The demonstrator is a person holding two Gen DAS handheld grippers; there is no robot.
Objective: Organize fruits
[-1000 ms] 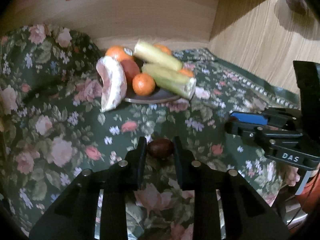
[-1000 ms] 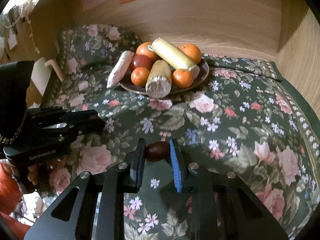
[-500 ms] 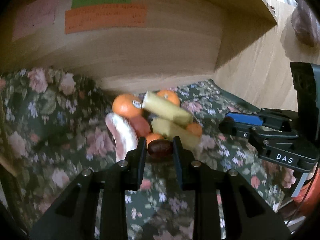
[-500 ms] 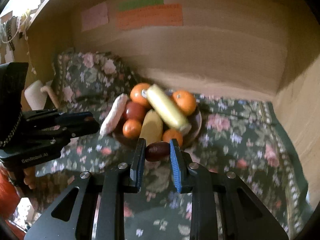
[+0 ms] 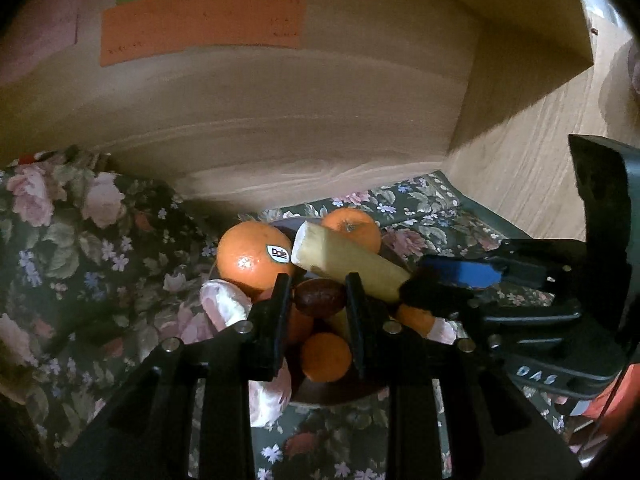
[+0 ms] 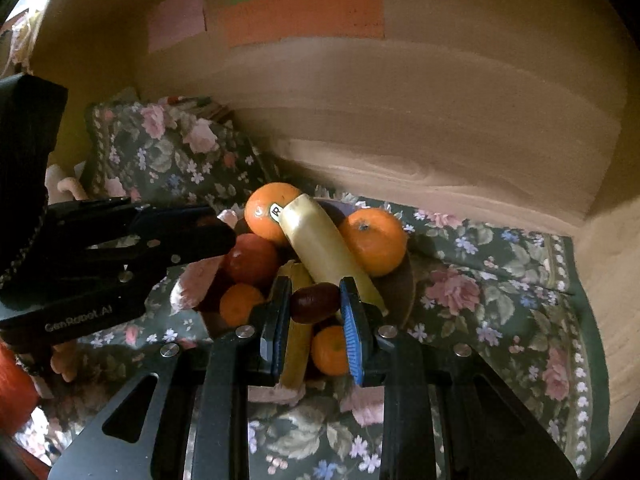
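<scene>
The left gripper point(image 5: 320, 300) has its jaws drawn narrow, clamped on a small dark-brown oval fruit point(image 5: 320, 297) that sits crosswise between the black fingers point(image 5: 276, 316) near their tips. The right gripper point(image 6: 314, 304) is likewise pinched in tight on a second dark-brown oval fruit point(image 6: 315, 302) – its blue-ribbed pads point(image 6: 352, 336) press on either end of it. Both fruits are glossy, reddish-brown and date-like in shape, and both hang above the dark plate point(image 6: 402, 284) of fruit, not resting on it.

On that plate lie a large orange with a sticker point(image 5: 254, 258), a smaller orange point(image 6: 374, 240) at the far side, 2 small oranges near the front point(image 6: 330, 350) point(image 6: 240, 304), a reddish round fruit point(image 6: 252, 258) and 2 pale yellow-green stalk pieces, one point(image 6: 320, 244) laid across the top of the pile. A pink peeled citrus segment point(image 5: 222, 306) leans off the plate's left edge. The plate stands on a dark green floral cloth point(image 6: 500, 292) in a wooden alcove, with paper notes point(image 6: 304, 12) – orange, green and pink – stuck on the back wall
</scene>
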